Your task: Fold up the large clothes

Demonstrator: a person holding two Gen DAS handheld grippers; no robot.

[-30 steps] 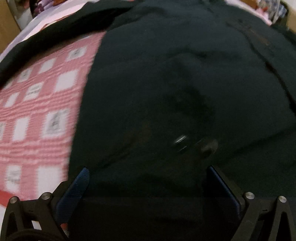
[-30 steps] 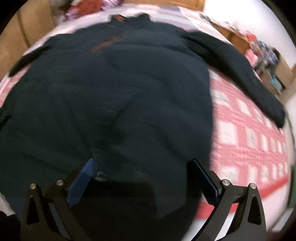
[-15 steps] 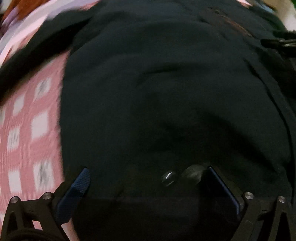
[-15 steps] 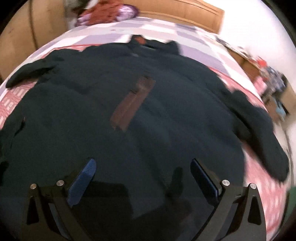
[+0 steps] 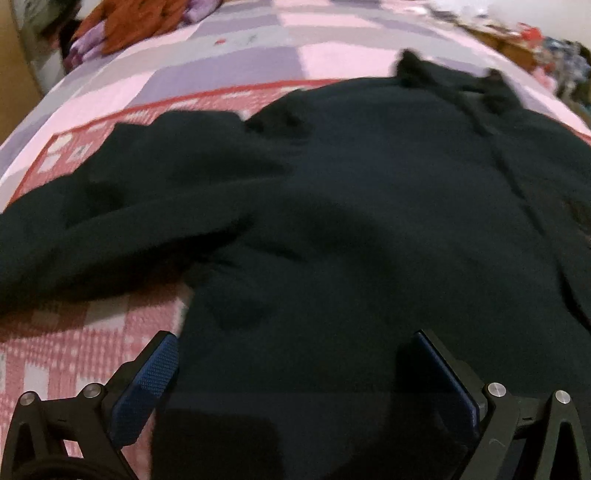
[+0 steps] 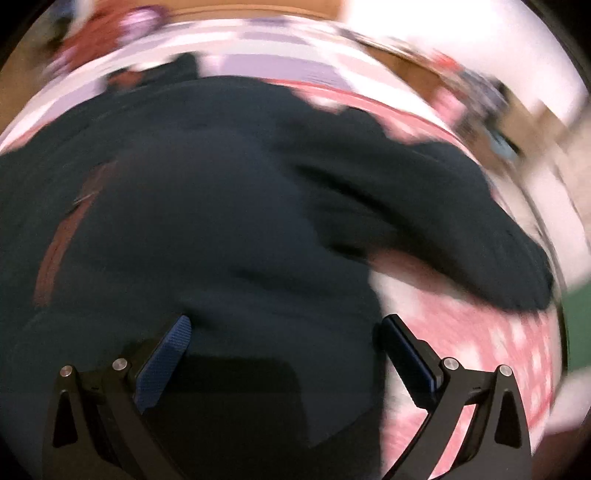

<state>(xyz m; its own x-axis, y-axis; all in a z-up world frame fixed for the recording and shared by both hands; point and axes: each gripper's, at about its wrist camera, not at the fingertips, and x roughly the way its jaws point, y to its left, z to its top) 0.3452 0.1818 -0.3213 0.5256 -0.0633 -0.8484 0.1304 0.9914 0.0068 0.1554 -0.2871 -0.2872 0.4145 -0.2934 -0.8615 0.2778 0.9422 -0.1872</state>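
Observation:
A large black long-sleeved garment (image 5: 369,221) lies spread flat on a bed, collar (image 5: 450,77) at the far end. Its left sleeve (image 5: 122,206) stretches out to the left. In the right wrist view the same garment (image 6: 207,206) fills the frame, its right sleeve (image 6: 443,221) reaching right, a brownish strip (image 6: 62,236) down its front. My left gripper (image 5: 295,354) hovers open over the garment's left side, near the body's edge. My right gripper (image 6: 286,336) hovers open over the right side. Nothing is between either pair of fingers. The right wrist view is blurred.
The bed carries a pink-and-white checked cover (image 5: 66,339) with a lilac and pink patchwork part (image 5: 258,48) beyond the collar. A heap of rust and purple cloth (image 5: 140,18) lies at the far left. Clutter (image 6: 476,88) sits off the bed's far right side.
Both grippers have travelled from the garment's lower part toward the collar end; sleeves and collar now show closer. Both stayed open throughout.

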